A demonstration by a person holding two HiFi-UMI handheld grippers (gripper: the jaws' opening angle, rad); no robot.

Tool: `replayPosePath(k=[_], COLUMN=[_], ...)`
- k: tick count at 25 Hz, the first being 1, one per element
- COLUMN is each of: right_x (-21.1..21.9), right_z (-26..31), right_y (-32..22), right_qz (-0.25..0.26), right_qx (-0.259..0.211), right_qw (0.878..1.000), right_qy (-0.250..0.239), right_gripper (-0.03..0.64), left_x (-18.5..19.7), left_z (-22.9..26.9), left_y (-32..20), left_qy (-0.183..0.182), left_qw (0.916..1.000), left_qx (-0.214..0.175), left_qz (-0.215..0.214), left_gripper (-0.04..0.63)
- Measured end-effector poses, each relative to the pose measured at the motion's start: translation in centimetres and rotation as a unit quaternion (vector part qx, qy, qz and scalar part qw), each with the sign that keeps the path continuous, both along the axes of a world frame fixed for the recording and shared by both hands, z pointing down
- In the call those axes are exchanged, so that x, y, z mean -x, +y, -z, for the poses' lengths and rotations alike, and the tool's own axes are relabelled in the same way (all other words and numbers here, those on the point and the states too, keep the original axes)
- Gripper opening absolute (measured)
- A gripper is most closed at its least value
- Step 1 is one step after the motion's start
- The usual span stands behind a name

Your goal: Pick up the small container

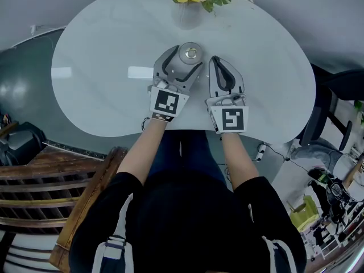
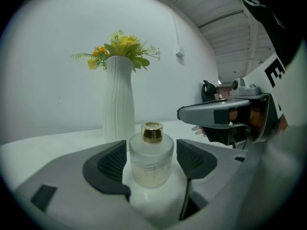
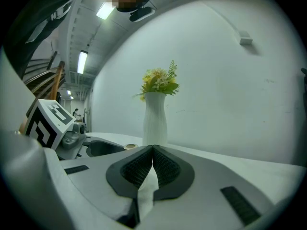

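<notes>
Frosted-glass bottle (image 2: pixel 151 159) with a gold cap (image 2: pixel 152 132) stands upright on the white tabletop (image 1: pixel 102 78), in the upper middle of the head view, so it has not been lifted. The left gripper (image 1: pixel 186 56) has its jaws spread wide to either side of the bottle. The ribbed pads flank it without pressing, with a clear gap at the pad on the right of the left gripper view and a much narrower one at the other pad. By that reading the approach is done, while closing on the bottle and raising it are left.

Its lower part looks faintly yellowish, perhaps liquid, though the frosting makes that uncertain.

The right gripper (image 3: pixel 152 157), just right of the left one in the head view, is clenched with pad against pad and nothing between.

At the top of the head view, beyond the bottle, a white ribbed vase (image 2: pixel 119 99) holds yellow flowers (image 2: pixel 122 47) with green sprigs.
</notes>
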State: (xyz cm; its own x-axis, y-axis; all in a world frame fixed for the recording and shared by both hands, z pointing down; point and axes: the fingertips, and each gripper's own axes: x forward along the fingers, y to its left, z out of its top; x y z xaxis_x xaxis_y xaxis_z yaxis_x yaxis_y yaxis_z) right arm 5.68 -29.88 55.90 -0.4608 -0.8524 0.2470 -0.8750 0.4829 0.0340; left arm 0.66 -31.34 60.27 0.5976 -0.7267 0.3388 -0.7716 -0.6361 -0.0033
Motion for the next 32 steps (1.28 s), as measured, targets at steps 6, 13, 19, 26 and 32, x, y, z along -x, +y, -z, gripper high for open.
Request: replayPosePath(k=[6,13,19,26,32], right_x=[-0.4,-0.7,-0.8,-0.9,-0.9], right_z=[-0.3,-0.3,-0.4,-0.2,0.6], right_y=[0.2,0.1,0.0,0.0,0.1], right_qz=[-0.009,-0.013,-0.016,-0.014,-0.018], right_qx=[0.008,0.011,0.014,0.009,0.002], right_qw=[1.0,1.0,1.0,1.0,1.0], right_qy=[-0.004,-0.005,-0.008,-0.004,-0.011], right_gripper=[0.021,0.021,0.021,0.021,0.021], left_x=[-0.6,-0.8,-1.2,-1.2,-0.7], left_z=[-0.6,-1.5,-1.6,-1.6,-1.9], left_y=[-0.5,-1.1,-1.6,-1.7,-1.4], left_qy=[-0.009,-0.014,-0.019,-0.024,-0.035], left_qw=[1.0,0.9998,0.9997,0.9996,0.9989], left_qx=[0.004,0.016,0.016,0.014,0.022], left_qz=[-0.001,0.003,0.001,0.009,0.024], left_gripper=[0.324,0.333,0.334,0.333,0.331])
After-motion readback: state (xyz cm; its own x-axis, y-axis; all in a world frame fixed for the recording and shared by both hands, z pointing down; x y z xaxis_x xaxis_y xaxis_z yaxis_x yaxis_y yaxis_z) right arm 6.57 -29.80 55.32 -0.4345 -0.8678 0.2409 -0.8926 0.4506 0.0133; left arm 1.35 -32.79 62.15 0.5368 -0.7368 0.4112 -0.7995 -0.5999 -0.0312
